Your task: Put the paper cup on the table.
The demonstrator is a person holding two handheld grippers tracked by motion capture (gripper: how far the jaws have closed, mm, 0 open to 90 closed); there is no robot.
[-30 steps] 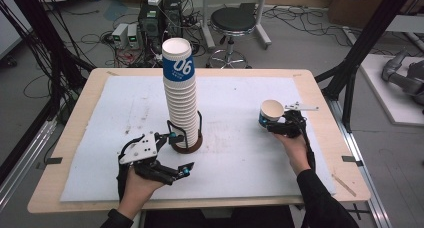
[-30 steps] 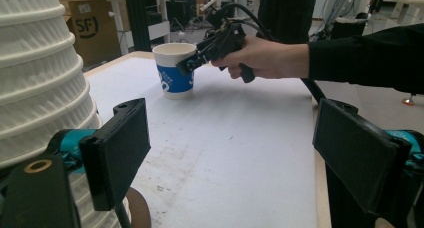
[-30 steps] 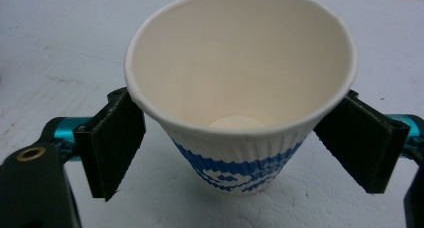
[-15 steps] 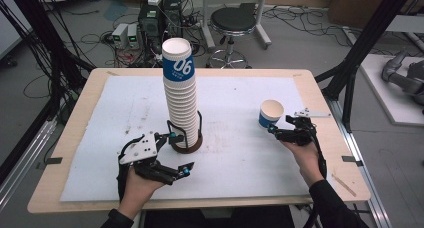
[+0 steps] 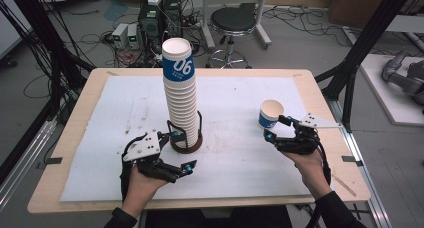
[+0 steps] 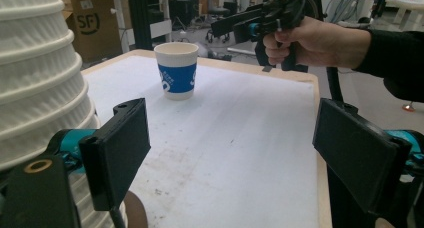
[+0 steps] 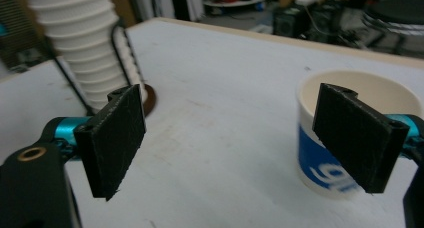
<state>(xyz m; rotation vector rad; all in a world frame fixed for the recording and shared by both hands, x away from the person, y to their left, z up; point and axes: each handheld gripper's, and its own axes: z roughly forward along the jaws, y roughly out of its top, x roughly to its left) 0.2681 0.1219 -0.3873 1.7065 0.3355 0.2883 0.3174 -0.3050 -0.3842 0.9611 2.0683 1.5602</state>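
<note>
- Cables, electronics boxes and a black stool [image 5: 239, 22] crowd the floor behind a wooden tabletop [image 5: 75, 138] covered by a white mat [image 5: 235, 153].
- Near the mat's middle rises a tall stack of paper cups [image 5: 181, 95], its top cup banded blue with "06", seated in a brown base with a black wire frame [image 5: 186, 140].
- A single paper cup [image 5: 270, 114], white with a blue band, stands upright on the mat toward the right side, apart from the stack.
- The right tool [image 5: 278, 128] sits just beside that cup on the near side, jaws spread wide with nothing between them; the right gripper view has the cup behind one jaw, untouched.
- The left tool [image 5: 184, 167] lies low on the mat just in front of the stack's base, jaws parted and empty.
</note>
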